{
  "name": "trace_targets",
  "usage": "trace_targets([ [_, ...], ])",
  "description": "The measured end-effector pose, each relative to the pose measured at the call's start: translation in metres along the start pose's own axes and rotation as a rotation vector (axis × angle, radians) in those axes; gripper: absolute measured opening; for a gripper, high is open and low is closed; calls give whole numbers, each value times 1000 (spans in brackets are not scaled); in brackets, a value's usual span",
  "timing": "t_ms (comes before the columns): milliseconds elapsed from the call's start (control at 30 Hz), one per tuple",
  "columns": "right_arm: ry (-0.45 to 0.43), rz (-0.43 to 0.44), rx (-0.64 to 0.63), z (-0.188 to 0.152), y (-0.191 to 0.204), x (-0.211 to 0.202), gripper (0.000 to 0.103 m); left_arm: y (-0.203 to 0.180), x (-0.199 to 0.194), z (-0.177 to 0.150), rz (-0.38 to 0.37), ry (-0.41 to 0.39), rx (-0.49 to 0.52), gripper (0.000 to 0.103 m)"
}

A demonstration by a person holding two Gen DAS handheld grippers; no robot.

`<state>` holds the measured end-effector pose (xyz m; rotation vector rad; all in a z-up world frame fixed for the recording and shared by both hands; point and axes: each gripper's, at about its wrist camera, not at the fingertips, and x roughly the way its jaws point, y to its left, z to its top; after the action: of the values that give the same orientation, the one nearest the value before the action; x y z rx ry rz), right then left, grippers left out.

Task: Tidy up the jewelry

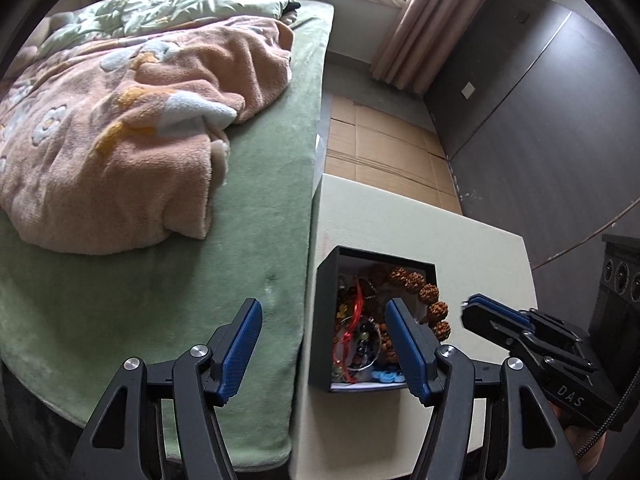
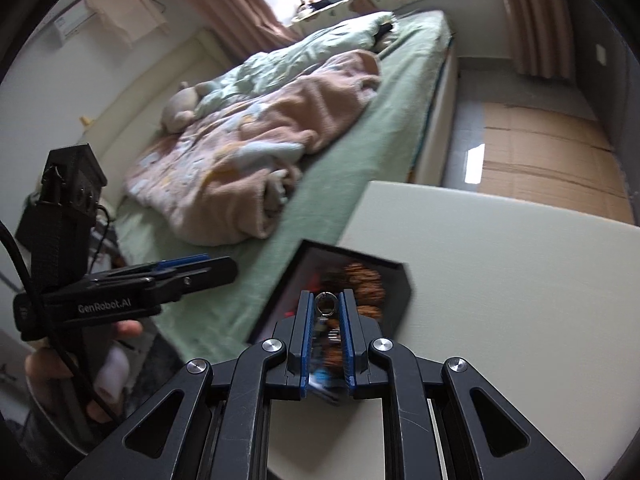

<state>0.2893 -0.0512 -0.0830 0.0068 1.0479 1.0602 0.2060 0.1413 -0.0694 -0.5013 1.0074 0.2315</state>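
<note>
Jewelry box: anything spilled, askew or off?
The brown bead strand drapes over the black box right rim onto the white table. Other jewelry is tangled inside. The right gripper pinches a small metal ring.

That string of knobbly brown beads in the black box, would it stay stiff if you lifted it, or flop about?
The bead string would probably flop: it already curves loosely and drapes over the box wall. The rough, knobbly beads likely give decent grip rather than slipping. Lifting might drag neighbours along, since it lies among tangled jewelry, including a red cord.
</note>
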Motion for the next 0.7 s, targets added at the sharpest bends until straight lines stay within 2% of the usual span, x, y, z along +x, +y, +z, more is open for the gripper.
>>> trace_targets([
  [267, 54, -1, 8, 3, 23, 22, 16, 17, -21, -8, -23, -25, -18, 66],
  [333, 78, 8, 48, 4, 21, 25, 38, 19, -27, -10, -28, -32, -21, 70],
  [367, 73, -6, 61, 5, 19, 24, 55, 20, -30, -12, -35, -39, -21, 75],
  [400, 56, -30, 71, 5, 18, 19, 59, 21, -33, -13, -43, -47, -21, 78],
  [467, 42, -36, 85, 3, 16, 11, 60, 20, -38, -15, -56, -60, -19, 83],
  [533, 34, -60, 102, -1, 14, -1, 61, 18, -42, -17, -67, -67, -12, 84],
  [600, 20, -104, 101, -5, 14, -14, 69, 15, -46, -20, -85, -79, -1, 92],
  [633, 11, -119, 104, -8, 14, -22, 77, 13, -48, -22, -95, -84, 4, 101],
  [667, 2, -129, 109, -12, 13, -30, 86, 10, -50, -23, -111, -92, 9, 103],
  [700, -8, -140, 115, -15, 12, -38, 90, 8, -51, -25, -118, -98, 14, 103],
])
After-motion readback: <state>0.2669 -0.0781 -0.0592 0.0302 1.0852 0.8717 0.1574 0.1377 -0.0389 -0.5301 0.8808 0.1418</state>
